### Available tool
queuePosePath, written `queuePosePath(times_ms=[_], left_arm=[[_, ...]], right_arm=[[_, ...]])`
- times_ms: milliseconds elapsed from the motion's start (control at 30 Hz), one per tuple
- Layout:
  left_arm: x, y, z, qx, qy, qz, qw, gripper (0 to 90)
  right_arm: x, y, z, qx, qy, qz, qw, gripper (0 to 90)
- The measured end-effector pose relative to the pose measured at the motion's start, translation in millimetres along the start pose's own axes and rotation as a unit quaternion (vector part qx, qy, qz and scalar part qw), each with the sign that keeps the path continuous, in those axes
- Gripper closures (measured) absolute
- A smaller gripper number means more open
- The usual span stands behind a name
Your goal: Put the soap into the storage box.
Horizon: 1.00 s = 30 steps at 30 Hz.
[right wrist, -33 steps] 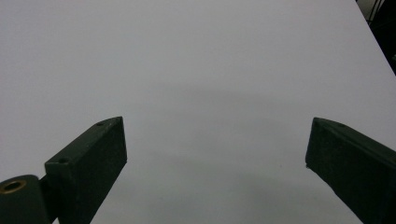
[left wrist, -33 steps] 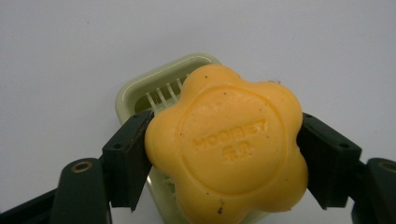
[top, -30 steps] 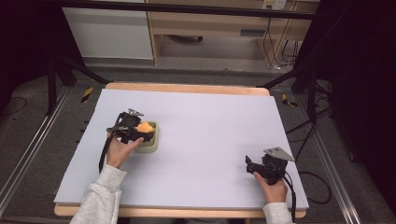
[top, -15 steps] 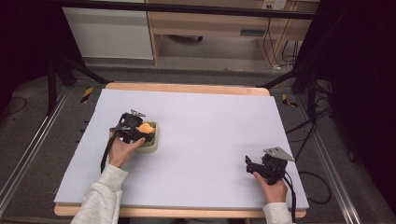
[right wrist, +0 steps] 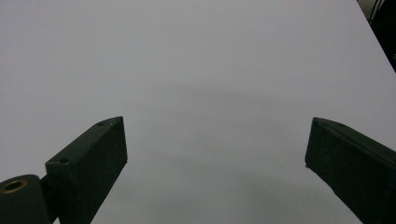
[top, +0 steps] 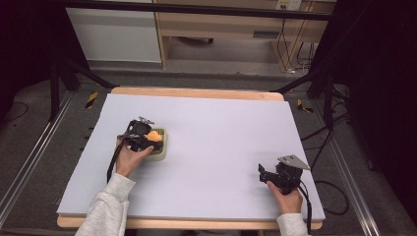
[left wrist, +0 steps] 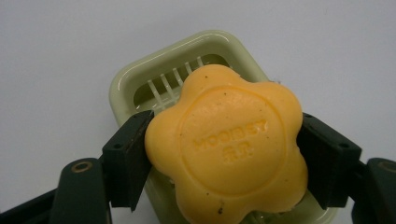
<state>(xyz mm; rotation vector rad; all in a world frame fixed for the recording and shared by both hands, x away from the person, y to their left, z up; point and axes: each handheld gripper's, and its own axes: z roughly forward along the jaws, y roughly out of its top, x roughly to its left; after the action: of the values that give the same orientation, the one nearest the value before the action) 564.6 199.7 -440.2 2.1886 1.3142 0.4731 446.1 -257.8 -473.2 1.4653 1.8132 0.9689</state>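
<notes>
Orange, flower-shaped soap bar [left wrist: 227, 144] was clamped between the jaws of the left gripper [left wrist: 224, 154] directly above the pale green slatted plastic soap dish [left wrist: 140, 79] on the white table surface [top: 221, 142]; its waxy, lobed sides could slip from the narrow jaws, dropping it beside the dish. Its face bore an embossed ring, lettering and dark specks. The right gripper [right wrist: 215, 158] rested open over bare table, well apart.

The soap [left wrist: 226, 144] looks waxy and matt, flecked with dark specks, a smooth embossed stamp on its face. The soap dish [left wrist: 140, 77] is glossy plastic. The table [top: 221, 123] has a matt, pale top, possibly paper or foam, edged with wood.
</notes>
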Motion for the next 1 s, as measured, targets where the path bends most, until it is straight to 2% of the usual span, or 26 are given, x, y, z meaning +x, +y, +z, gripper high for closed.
queuePosePath(times_ms=[333, 833, 1000], left_arm=[[-1.1, -0.4, 2.0, 0.0, 0.001, 0.003, 1.0, 26.2], [-2.1, 0.0, 3.5, -0.001, 0.003, -0.004, 1.0, 25.5], [-1.4, 0.3, 1.6, -0.005, 0.006, -0.006, 1.0, 22.1]], right_arm=[[0.0, 0.2, -0.3, 0.0, 0.0, -0.001, 1.0, 6.0], [0.7, 0.5, -0.2, 0.0, 0.0, -0.002, 1.0, 5.9], [0.7, 0.7, -0.5, 0.0, 0.0, -0.002, 1.0, 5.9]])
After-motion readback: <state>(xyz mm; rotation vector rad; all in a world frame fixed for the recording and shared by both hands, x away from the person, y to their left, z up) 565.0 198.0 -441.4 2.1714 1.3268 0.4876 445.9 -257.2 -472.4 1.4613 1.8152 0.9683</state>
